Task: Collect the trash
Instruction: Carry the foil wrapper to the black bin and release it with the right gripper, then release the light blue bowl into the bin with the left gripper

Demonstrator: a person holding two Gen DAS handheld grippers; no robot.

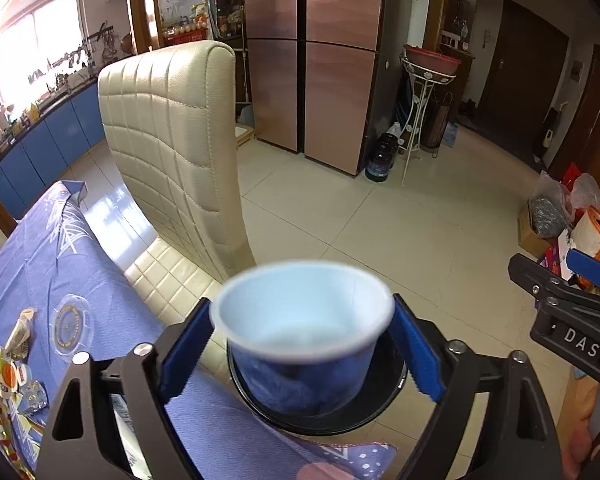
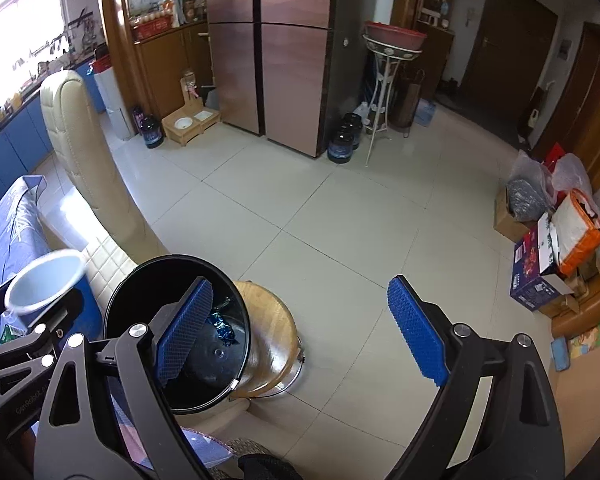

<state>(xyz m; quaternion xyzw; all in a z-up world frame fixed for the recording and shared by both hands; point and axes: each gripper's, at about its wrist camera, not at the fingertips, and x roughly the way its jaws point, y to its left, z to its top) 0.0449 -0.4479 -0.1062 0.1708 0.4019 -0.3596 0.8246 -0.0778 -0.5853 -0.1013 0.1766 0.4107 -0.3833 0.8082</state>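
1. We hold the paper cup upright, clenched in our left claw directly above the black bin, ready to drop.
2. Our right claw hangs released and empty beside the bin, which stands on a stool.
3. Wrappers remain on the counter left of the bin.

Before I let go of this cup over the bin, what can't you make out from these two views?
- Cup: blurred in the left wrist view; contents unclear.
- Bin: its inside is blocked by the cup there; in the right wrist view the right hand-held gripper finger covers part.
- Wrappers on the table: cut off by the frame edge.
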